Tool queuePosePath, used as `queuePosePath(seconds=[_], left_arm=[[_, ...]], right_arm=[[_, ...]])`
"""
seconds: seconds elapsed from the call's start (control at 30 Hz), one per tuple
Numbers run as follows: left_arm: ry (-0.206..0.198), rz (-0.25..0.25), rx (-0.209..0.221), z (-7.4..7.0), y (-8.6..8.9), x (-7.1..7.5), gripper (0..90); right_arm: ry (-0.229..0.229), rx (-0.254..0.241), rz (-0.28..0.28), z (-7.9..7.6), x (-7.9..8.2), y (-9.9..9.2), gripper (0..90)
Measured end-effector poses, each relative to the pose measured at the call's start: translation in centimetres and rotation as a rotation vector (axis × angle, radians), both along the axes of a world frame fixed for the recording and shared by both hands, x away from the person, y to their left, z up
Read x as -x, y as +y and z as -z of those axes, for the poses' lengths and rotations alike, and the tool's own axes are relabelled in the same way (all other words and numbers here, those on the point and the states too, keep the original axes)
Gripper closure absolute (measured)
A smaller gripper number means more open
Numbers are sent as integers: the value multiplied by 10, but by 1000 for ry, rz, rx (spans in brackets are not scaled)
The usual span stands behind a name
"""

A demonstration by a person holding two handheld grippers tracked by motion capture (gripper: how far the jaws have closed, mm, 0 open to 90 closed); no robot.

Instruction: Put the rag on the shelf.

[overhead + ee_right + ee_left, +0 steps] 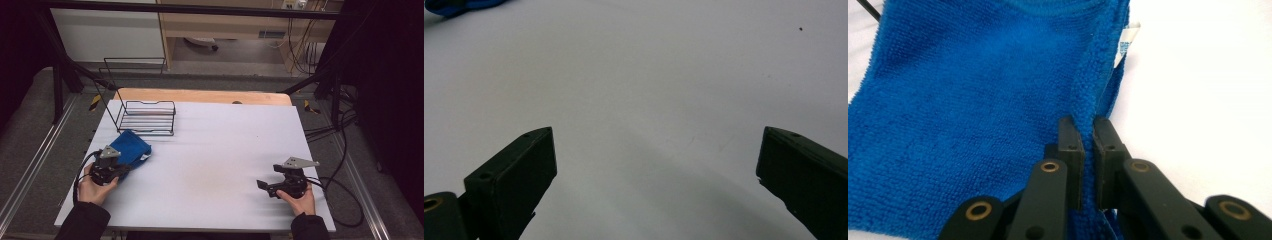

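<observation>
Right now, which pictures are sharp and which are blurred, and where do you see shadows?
High view: dim and soft, dark surroundings, white table evenly lit. Left gripper view: blue cloth weave sharp near the left gripper, far white label blurred. Right gripper view: right gripper jaws dark and soft-edged, with a broad grey shadow on the table between them.

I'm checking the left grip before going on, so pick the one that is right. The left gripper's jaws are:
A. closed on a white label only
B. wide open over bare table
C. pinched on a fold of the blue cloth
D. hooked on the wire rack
C: in the left gripper view the left gripper has its jaws nearly together with a ridge of the blue cloth squeezed between them.
</observation>
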State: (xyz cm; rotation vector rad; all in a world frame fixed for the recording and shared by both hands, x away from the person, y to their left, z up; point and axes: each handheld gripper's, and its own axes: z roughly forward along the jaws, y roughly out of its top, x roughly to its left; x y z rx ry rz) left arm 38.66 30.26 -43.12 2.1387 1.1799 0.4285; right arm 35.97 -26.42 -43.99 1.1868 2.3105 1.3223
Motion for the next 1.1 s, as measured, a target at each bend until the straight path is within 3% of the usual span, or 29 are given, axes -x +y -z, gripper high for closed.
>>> queuePosePath(seconds=[0.23,0.43,0.67,1.0,1.1], left_arm=[[16,72,55,-6,-11,11,847],[32,149,111,-8,-33,20,848],[44,238,146,-9,-59,32,847],[64,304,117,-5,-82,45,840],[73,305,117,-3,-82,44,782]], right_arm=[[2,-4,-2,0,0,0,33],[4,-4,-5,0,0,0,33],[4,-4,-4,0,0,0,33],[2,-7,-5,0,0,0,37],[0,-9,-7,-1,0,2,40]])
